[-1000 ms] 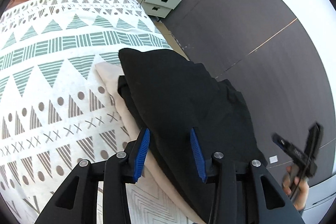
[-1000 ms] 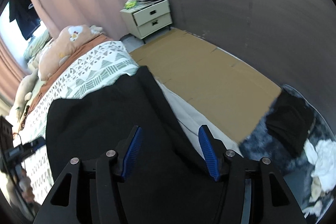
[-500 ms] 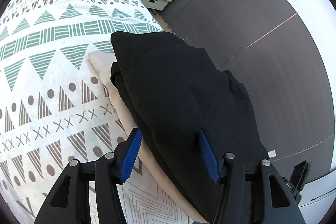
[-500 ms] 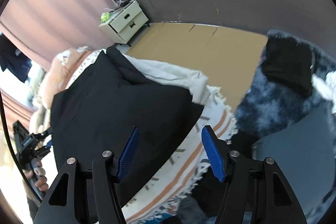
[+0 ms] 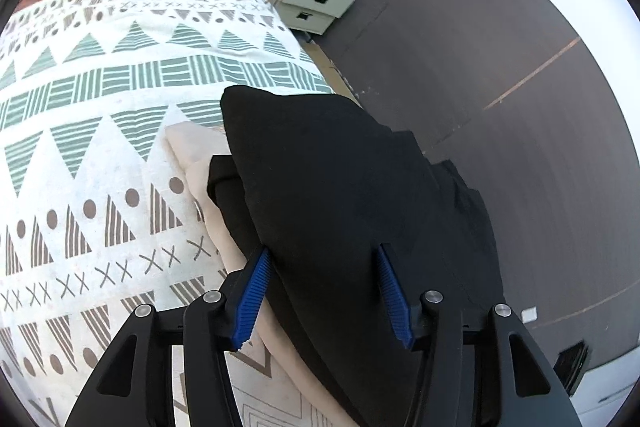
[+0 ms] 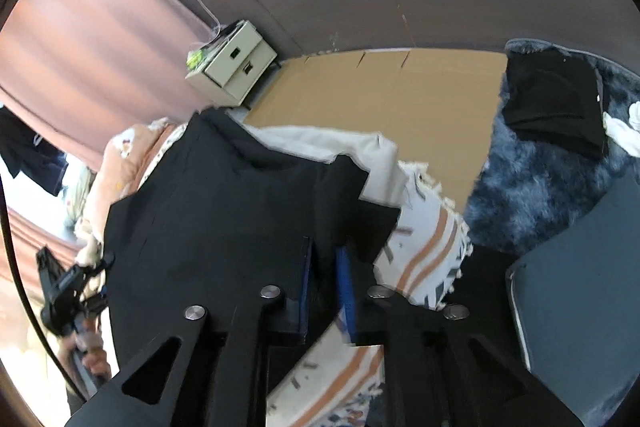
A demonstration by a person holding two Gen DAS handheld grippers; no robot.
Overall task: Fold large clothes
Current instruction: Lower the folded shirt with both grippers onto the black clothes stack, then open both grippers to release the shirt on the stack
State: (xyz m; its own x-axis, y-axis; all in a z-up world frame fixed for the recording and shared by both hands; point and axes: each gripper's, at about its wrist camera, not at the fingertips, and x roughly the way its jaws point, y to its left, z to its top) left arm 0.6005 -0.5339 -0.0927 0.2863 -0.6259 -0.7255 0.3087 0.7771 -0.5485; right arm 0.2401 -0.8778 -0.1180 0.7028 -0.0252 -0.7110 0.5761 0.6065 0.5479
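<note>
Closest in the right wrist view, the right gripper (image 6: 325,279) has its blue pads drawn near together and closing, with a fold of the black garment (image 6: 224,211) standing up between them — whether the pads already press the cloth I cannot tell. In the left wrist view, the left gripper (image 5: 324,291) stands released, its pads well apart on either side of the same garment (image 5: 340,187), neither visibly pinching it. The black garment lies folded on a beige cloth (image 5: 192,163) on the bed, near the bed's edge, part of it draped over the side towards the dark floor (image 5: 500,87). Under it spreads a white bedcover (image 5: 100,147) printed with green and brown triangles. Right of the right gripper lies a fringed, orange-striped cloth (image 6: 424,251), then a shaggy blue-grey rug (image 6: 532,179) with another dark garment (image 6: 552,103) on it. Farther off — flat cardboard (image 6: 400,87) on the floor, a cream two-drawer nightstand (image 6: 236,67) and a pink curtain (image 6: 80,39).
</note>
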